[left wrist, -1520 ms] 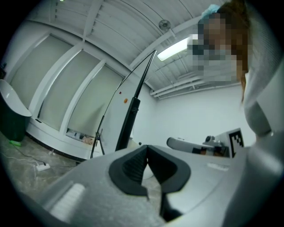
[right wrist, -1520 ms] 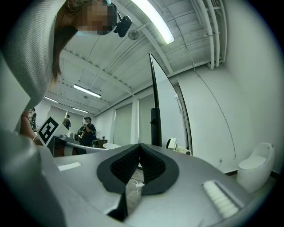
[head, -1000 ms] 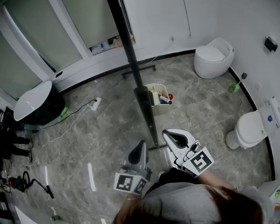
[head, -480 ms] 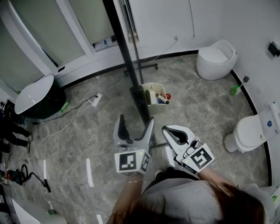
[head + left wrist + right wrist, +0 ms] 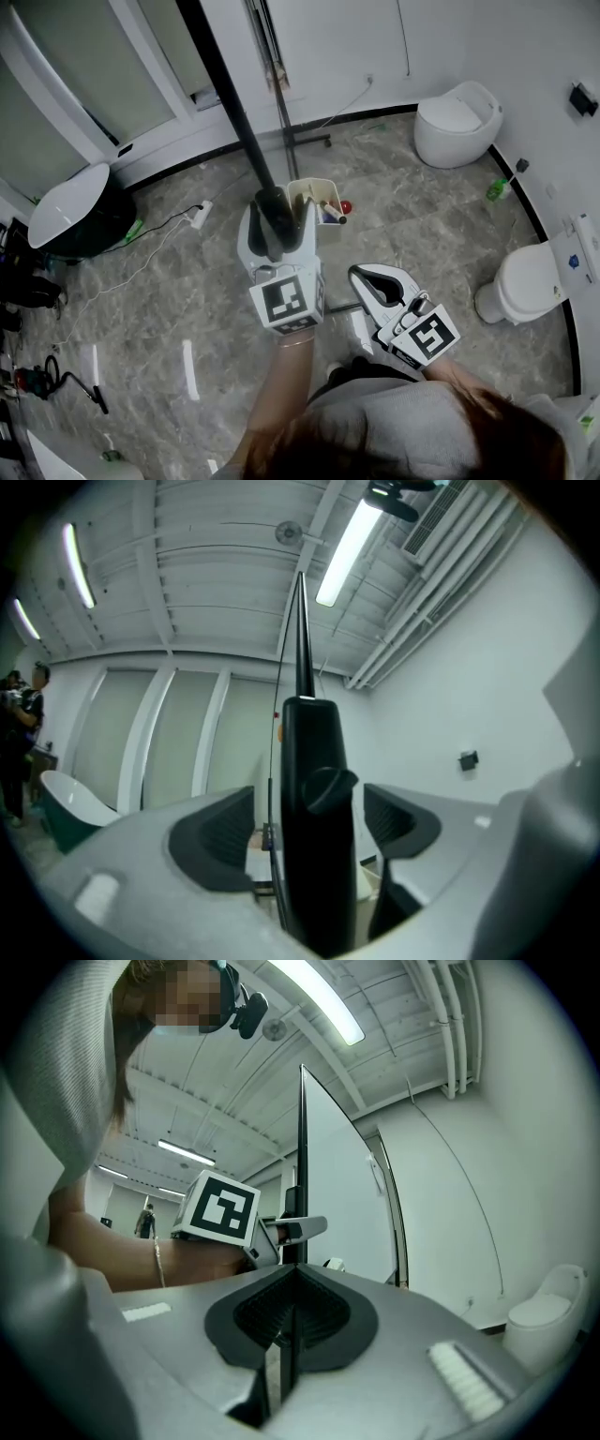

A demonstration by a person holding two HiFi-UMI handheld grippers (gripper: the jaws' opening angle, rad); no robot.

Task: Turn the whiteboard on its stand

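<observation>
2 units logged | L hand-held gripper (image 5: 278, 221): jaws apart, just narrowed round black knobbed clamp block (image 5: 314, 780) on stand of upright white-faced whiteboard (image 5: 337, 1194), pads off | R hand-held gripper (image 5: 289, 1321): jaws together, empty | risk: grip may be slipped off by knob, board jerked.

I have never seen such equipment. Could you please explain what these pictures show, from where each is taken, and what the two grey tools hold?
There is no robot: a person holds a two-jaw gripper in each hand. The head view comes from a camera on the person's head, looking down at the grey floor. Each gripper view comes from a camera on that gripper, looking along its jaws. The left gripper has its jaws apart round the black bracket at the edge of the whiteboard; they have just been closing a little but do not press it. The right gripper is shut and empty; its view shows the board almost edge-on. Beside the bracket is a pale bin with markers.
</observation>
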